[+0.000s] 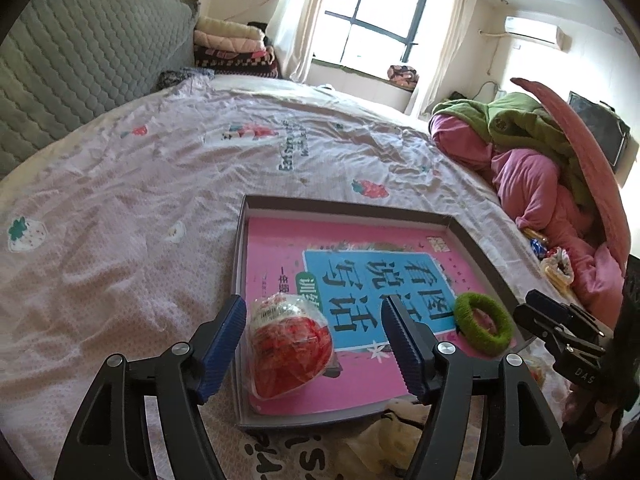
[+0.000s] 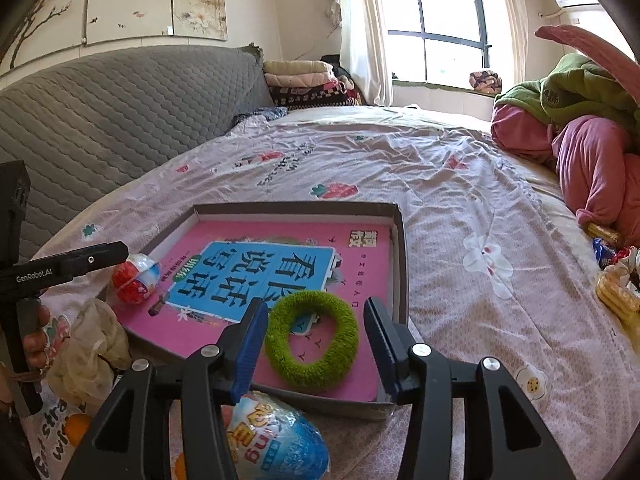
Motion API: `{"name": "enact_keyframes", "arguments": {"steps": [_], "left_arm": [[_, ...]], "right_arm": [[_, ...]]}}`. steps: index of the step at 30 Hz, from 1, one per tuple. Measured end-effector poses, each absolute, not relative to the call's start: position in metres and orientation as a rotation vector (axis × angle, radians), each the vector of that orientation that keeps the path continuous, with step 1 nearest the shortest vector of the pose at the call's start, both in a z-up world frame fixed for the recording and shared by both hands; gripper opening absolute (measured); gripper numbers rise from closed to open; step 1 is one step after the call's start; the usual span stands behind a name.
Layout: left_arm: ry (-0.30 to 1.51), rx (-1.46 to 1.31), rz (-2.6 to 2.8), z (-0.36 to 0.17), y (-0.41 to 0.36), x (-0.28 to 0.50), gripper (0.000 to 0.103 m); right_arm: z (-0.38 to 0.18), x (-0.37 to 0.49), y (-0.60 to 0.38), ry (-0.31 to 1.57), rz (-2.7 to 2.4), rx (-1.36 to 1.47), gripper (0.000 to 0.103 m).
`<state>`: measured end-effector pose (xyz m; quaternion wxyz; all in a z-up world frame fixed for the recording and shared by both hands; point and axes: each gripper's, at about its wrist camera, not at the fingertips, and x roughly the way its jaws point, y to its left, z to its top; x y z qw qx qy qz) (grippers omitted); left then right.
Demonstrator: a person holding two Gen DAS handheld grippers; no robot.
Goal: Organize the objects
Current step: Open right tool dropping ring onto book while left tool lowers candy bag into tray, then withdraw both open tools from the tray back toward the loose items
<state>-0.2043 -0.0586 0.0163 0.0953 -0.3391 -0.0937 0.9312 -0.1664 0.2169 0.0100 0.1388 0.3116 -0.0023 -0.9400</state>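
Tray on the bed, holding book, red egg and green ring.
I see my left hand-held gripper spread around the egg, my right hand-held gripper spread around the ring, neither touching.

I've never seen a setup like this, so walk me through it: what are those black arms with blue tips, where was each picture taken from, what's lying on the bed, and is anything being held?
Those are two hand-held claws; a person grips one in each hand, with a camera on each looking along its fingers. One picture looks from the left claw, the other from the right claw. On the bed sits a shallow grey box holding a pink book. On the book lie a red wrapped egg and a green fuzzy ring. A blue wrapped egg lies outside the box. Nothing is held: both claws stand open around the red egg and the ring without pressing them.
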Motion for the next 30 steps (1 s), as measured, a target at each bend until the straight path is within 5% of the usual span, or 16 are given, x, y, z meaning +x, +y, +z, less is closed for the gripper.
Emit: {"name": "enact_keyframes", "arguments": {"steps": [5,30], "left_arm": [[-0.244,-0.980,2.765,0.024,-0.052,-0.194,0.072],[-0.212,-0.860,2.847,0.056,-0.037,-0.116,0.073]], "right_arm": [[0.015,-0.161,0.214,0.004,-2.715,0.871,0.058],[0.036,-0.107,0.210,-0.068,-2.727,0.771,0.063]]}}
